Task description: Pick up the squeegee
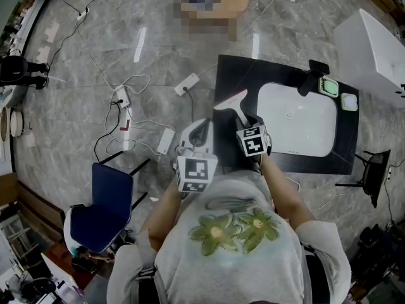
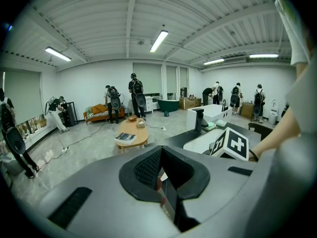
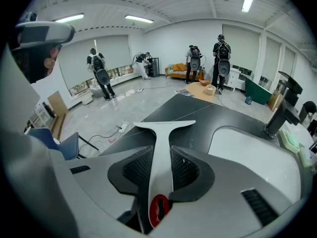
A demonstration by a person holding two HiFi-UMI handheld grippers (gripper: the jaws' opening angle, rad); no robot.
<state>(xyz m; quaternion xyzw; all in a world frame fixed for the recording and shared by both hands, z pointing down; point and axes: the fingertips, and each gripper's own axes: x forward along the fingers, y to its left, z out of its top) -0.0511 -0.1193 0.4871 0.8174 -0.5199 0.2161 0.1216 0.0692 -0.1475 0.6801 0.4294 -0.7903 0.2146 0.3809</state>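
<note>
At left edge of black desk (image 1: 266,71), beside sink (image 1: 297,128): white squeegee (image 1: 231,102) pinched by handle in right gripper (image 3: 161,155), blade ahead. Left gripper (image 2: 162,158) pressed together, empty. Grasp apparently secured; next, lift clear, holding firm.

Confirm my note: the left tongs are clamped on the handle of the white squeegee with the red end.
Not quite: the side is wrong. It is the right tongs that are clamped on the handle of the white squeegee with the red end. The right gripper view shows the handle running between its two pads.
</note>
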